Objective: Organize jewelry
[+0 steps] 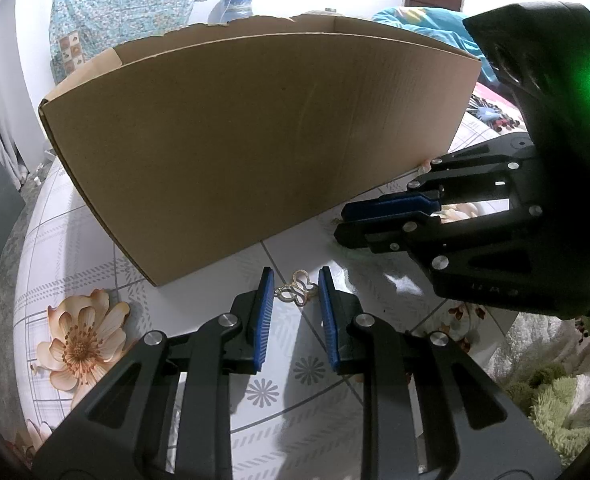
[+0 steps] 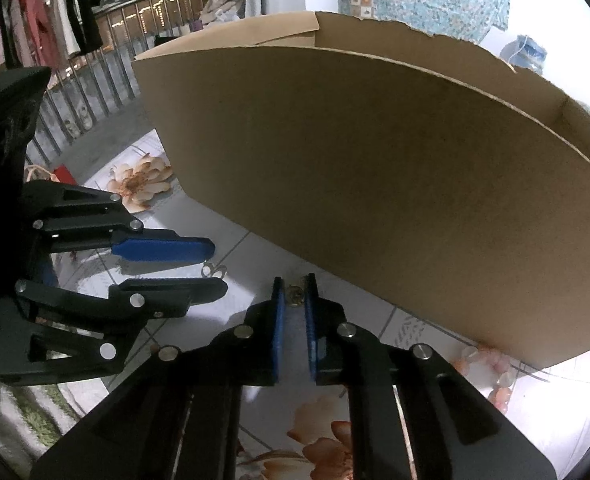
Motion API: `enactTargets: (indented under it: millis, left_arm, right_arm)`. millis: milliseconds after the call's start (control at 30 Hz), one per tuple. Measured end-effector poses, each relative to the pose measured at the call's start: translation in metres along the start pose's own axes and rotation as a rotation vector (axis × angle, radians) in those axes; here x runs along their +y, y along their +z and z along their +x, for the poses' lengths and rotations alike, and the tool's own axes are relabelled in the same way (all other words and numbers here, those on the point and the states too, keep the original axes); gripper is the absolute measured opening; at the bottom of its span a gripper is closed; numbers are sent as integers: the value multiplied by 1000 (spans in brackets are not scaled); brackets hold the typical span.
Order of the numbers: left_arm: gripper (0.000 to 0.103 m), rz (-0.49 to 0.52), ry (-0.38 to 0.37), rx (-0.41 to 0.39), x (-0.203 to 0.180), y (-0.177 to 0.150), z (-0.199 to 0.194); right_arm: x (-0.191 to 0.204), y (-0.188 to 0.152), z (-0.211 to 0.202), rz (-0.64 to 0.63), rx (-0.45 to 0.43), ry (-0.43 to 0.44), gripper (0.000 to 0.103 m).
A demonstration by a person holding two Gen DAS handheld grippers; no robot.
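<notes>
left gripper [image 1: 295, 292] jaws standing apart around butterfly charm [image 1: 298, 291] near box [image 1: 255, 140] | right gripper [image 2: 293, 294] pinching small ring [image 2: 294, 295] | risk: ring slipping from the thin pinch, charm skidding on glossy cloth [image 1: 95, 248]

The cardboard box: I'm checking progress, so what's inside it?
Only bare inner walls near the rim of the cardboard box show. Its tall front wall hides the floor and any jewelry inside.

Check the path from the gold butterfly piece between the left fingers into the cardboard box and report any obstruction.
The gold butterfly-shaped jewelry piece lies on the floral tablecloth between the left gripper fingers. Only the brown cardboard box near wall stands directly behind it; the piece must go over that rim.
</notes>
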State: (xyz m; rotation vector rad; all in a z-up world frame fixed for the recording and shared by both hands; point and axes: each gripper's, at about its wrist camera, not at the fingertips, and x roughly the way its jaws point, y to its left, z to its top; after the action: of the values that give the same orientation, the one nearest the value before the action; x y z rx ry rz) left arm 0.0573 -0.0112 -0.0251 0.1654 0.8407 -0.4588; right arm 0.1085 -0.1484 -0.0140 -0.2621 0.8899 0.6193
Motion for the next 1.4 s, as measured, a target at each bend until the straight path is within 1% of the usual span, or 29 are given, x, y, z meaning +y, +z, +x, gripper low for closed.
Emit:
enactTargets:
  millis: [233, 400, 567, 667, 767, 833, 900, 933, 1000, 1033, 1067, 1133, 1200, 1233, 1267, 1333, 1400]
  left_arm:
    - [21, 2, 1, -1, 0, 0, 1]
    - [21, -5, -6, -3, 0, 0, 0]
    - [21, -11, -25, -13, -6, 4, -8]
    - [21, 4, -28, -41, -12, 8, -21]
    - [21, 30, -43, -90, -17, 18, -43]
    - [21, 17, -82, -153, -17, 32, -66]
    - [21, -10, -135, -207, -12, 47, -86]
    - [21, -36, -169, -237, -7, 60, -97]
    - [21, -60, -197, -251, 5, 80, -103]
    - [21, -65, -200, -246, 9, 89, -102]
    - [21, -70, -196, -224, 15, 103, -96]
    - [21, -65, -146, -156, 28, 125, -78]
    - [21, -60, -106, -67, 44, 139, -56]
    - [21, -76, -121, -5, 51, 150, -37]
    - [21, -93, -130, 37, 60, 153, -26]
    - [21, -109, -119, 124, 64, 161, 2]
    - [21, -104, -114, 174, 63, 166, 20]
  right_arm:
    - [0, -3, -8, 20, -19, 1, 10]
    - [-6, -6, -28, 54, -50, 0, 10]
    - [-11, -7, -54, 93, -111, 37, 10]
    - [-12, -4, -71, 101, -158, 50, 10]
    - [-15, 5, -96, 104, -228, 63, 10]
    - [-18, 14, -110, 102, -269, 61, 10]
    - [-25, 30, -127, 89, -314, 62, 10]
    - [-31, 39, -133, 85, -326, 64, 10]
    - [-45, 57, -136, 102, -313, 77, 10]
    - [-57, 70, -132, 128, -282, 106, 10]
    - [-66, 78, -126, 152, -256, 125, 10]
    - [-84, 94, -109, 201, -168, 150, 10]
    - [-103, 108, -81, 252, -53, 169, 10]
    - [-109, 112, -67, 269, -2, 178, 10]
    - [-112, 112, -57, 276, 34, 173, 10]
    - [-114, 114, -38, 269, 88, 159, 10]
    - [-114, 116, -23, 256, 125, 154, 10]
